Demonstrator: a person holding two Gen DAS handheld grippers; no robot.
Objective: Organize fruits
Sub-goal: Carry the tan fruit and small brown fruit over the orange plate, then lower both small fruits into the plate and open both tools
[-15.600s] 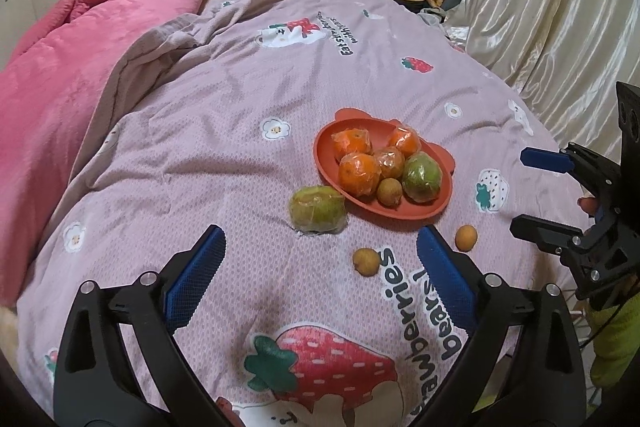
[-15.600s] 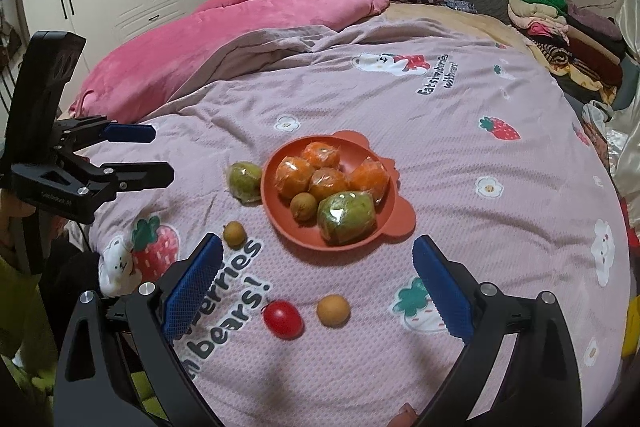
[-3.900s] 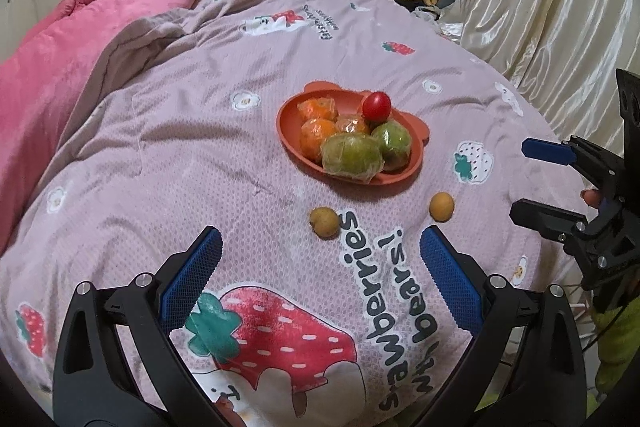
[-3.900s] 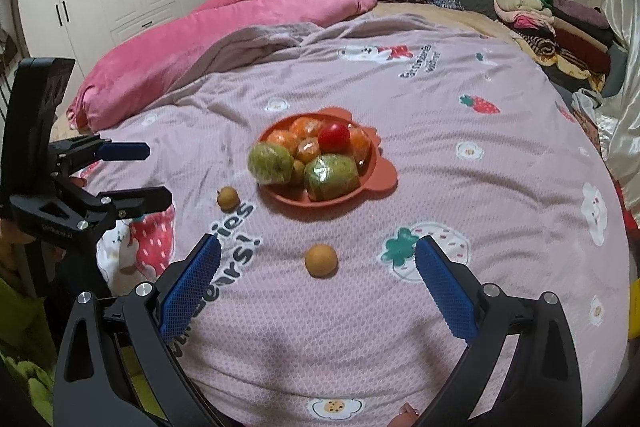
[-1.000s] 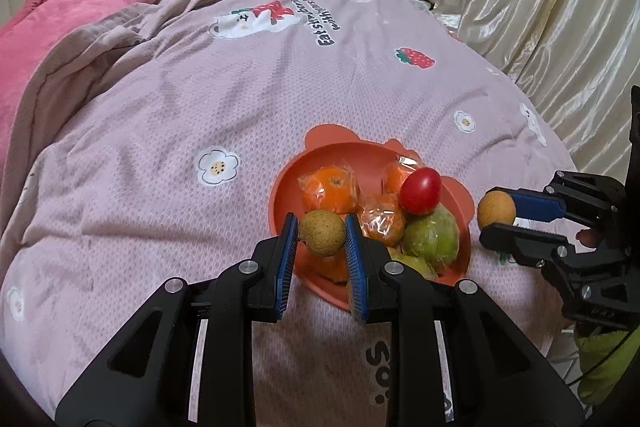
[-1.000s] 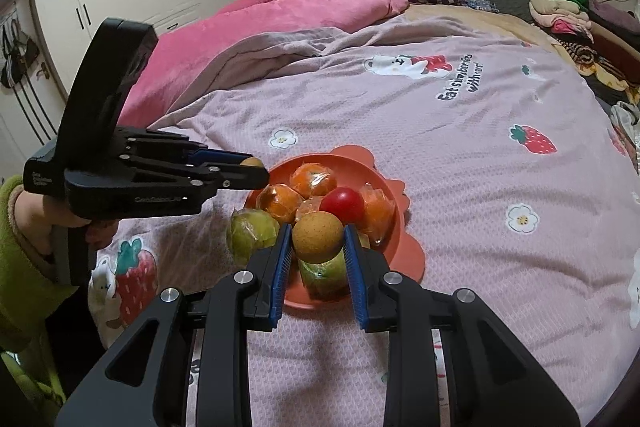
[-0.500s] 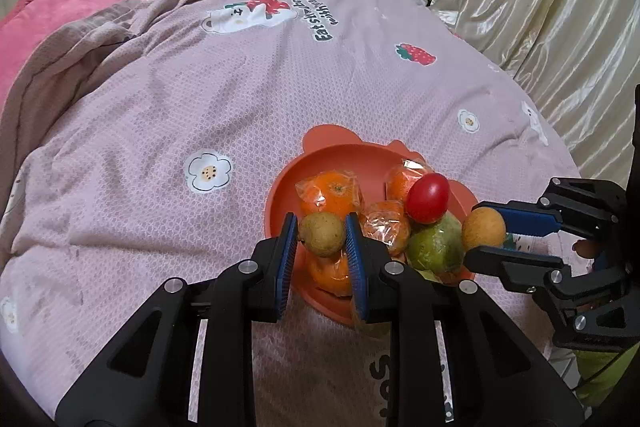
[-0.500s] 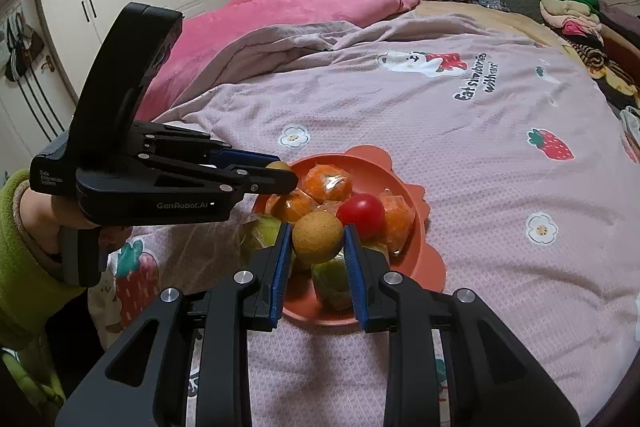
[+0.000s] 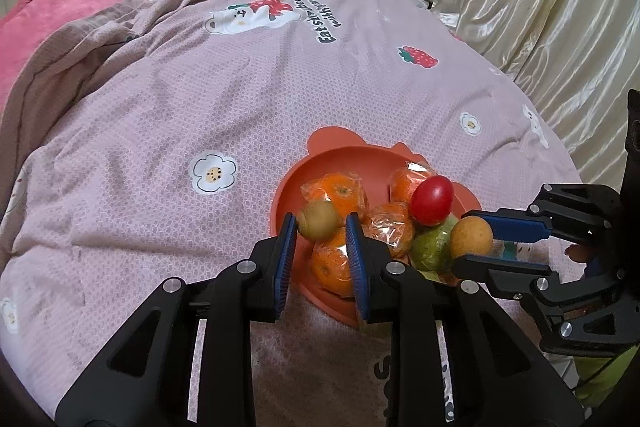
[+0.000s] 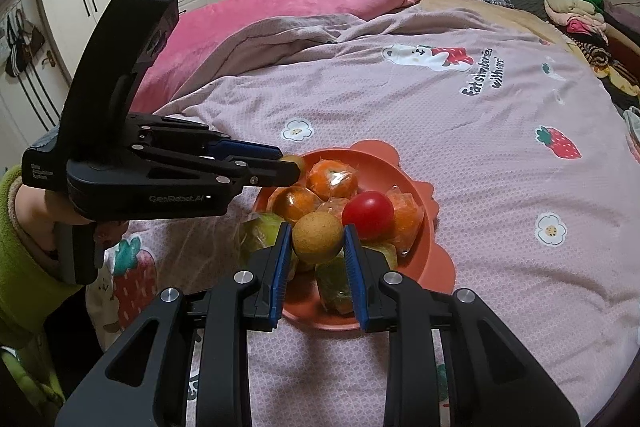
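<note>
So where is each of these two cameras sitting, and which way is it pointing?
Left wrist view: sits on the left gripper, looking along its fingers over the orange plate toward the curtain side; the right gripper and some fingers show.
Right wrist view: sits on the right gripper, facing the plate and wardrobe; the left gripper and a green sleeve show.
Both share the plate, its red tomato and the bedspread.

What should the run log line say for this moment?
left hand-held gripper: holds small brown fruit | right hand-held gripper: holds round tan fruit | both over orange plate
</note>
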